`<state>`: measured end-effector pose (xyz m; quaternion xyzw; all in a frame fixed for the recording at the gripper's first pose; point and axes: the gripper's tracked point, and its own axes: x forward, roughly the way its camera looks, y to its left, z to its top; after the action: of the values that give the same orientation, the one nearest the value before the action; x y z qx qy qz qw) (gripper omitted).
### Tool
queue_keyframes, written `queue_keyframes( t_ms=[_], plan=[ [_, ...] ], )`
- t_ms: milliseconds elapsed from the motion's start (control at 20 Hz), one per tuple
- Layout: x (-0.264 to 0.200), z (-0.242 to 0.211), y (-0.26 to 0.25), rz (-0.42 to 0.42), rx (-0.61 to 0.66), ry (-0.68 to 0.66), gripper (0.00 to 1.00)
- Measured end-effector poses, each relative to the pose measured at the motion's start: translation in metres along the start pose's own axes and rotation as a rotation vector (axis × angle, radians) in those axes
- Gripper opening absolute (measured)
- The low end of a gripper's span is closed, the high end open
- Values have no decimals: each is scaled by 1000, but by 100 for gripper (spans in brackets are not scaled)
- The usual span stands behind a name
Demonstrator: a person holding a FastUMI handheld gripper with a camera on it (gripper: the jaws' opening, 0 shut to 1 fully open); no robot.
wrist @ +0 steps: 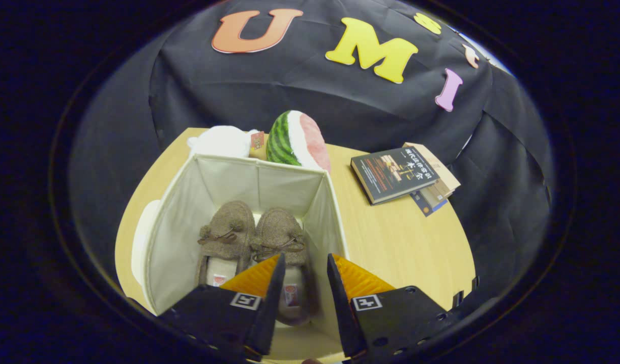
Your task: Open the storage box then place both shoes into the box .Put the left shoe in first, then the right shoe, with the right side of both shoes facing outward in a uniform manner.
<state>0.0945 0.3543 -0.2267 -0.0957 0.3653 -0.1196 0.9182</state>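
An open cream fabric storage box (178,212) stands on the wooden table (391,237). Two brown fuzzy shoes lie side by side on its floor, toes pointing away from me: the left one (227,235) and the right one (281,233). My gripper (305,265) hovers above the box's near right part, open, nothing between its fingers. The heel of the right shoe shows in the gap between the fingers, well below them. One finger (269,283) covers part of the right shoe's heel opening.
Behind the box sit a watermelon-slice plush (296,139) and a white plush (224,141). A stack of books (401,174) lies to the right of the box. A pale lid-like piece (140,237) rests against the box's left side.
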Motion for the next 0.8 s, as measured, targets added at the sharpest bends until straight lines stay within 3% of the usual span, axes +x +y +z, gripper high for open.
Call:
queue_keyframes(
  t_ms=[400,600,800],
  plan=[
    [-64,22,-47,125,68,-165,88],
    [-98,25,-112,136,160,-232,94],
    [-125,27,-187,104,173,-338,95]
  ],
)
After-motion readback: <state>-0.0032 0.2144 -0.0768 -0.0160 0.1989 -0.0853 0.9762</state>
